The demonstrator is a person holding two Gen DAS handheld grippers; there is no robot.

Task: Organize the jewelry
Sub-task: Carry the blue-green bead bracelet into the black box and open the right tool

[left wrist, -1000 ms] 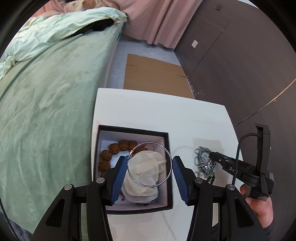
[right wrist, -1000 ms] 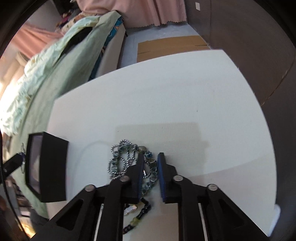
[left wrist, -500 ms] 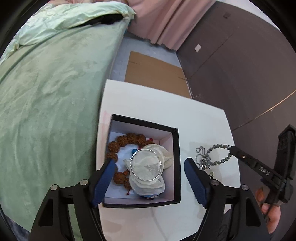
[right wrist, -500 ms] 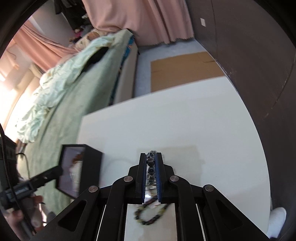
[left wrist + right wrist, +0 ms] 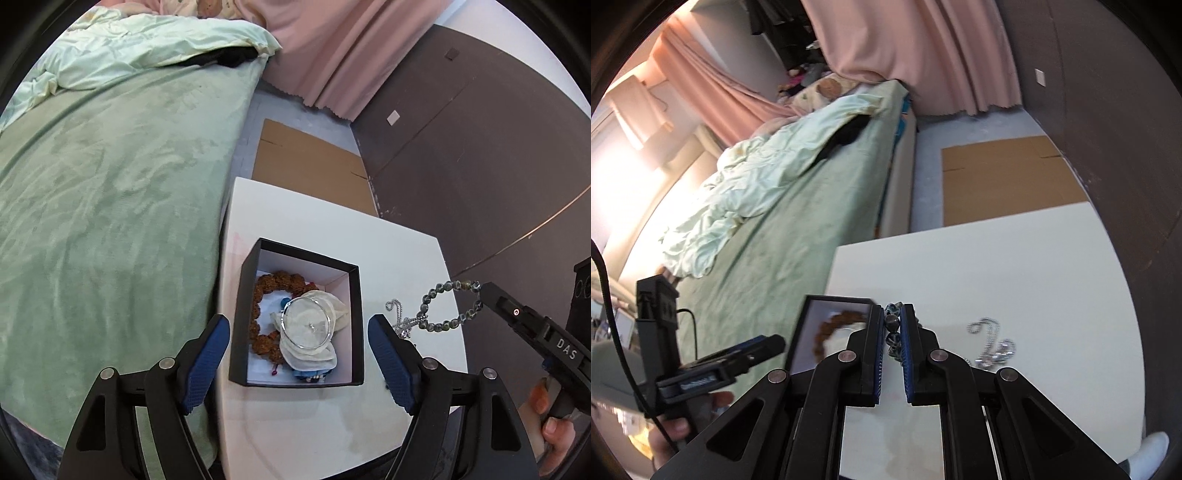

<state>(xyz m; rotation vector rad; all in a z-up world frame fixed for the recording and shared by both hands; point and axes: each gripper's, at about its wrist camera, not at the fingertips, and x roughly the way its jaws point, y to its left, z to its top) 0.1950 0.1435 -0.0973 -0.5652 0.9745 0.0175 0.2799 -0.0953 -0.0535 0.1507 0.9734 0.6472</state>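
A black box [image 5: 295,382] with a white inside stands on the white table [image 5: 332,229]. In it lie a brown bead bracelet [image 5: 264,291] and a thin silver bangle [image 5: 306,323], which rests on a cream pouch [image 5: 332,306]. My left gripper [image 5: 297,347] hangs open above the box, holding nothing. To the right, my right gripper [image 5: 482,290] is shut on a grey-green bead bracelet [image 5: 439,314] that dangles above the table. The right wrist view shows the beads [image 5: 892,325] pinched between the pads, the box [image 5: 834,298] to the left and a silver chain [image 5: 991,345] on the table.
The silver chain [image 5: 400,321] lies just right of the box. A green-covered bed [image 5: 110,221] runs along the table's left edge. Flat cardboard [image 5: 306,166] lies on the floor beyond the table, and a dark wall [image 5: 480,166] stands to the right. A hand [image 5: 554,435] holds the right gripper.
My left gripper opened wide and drew back; the silver bangle it held now lies on the pouch. My right gripper closed on the bead bracelet and lifted it off the table.
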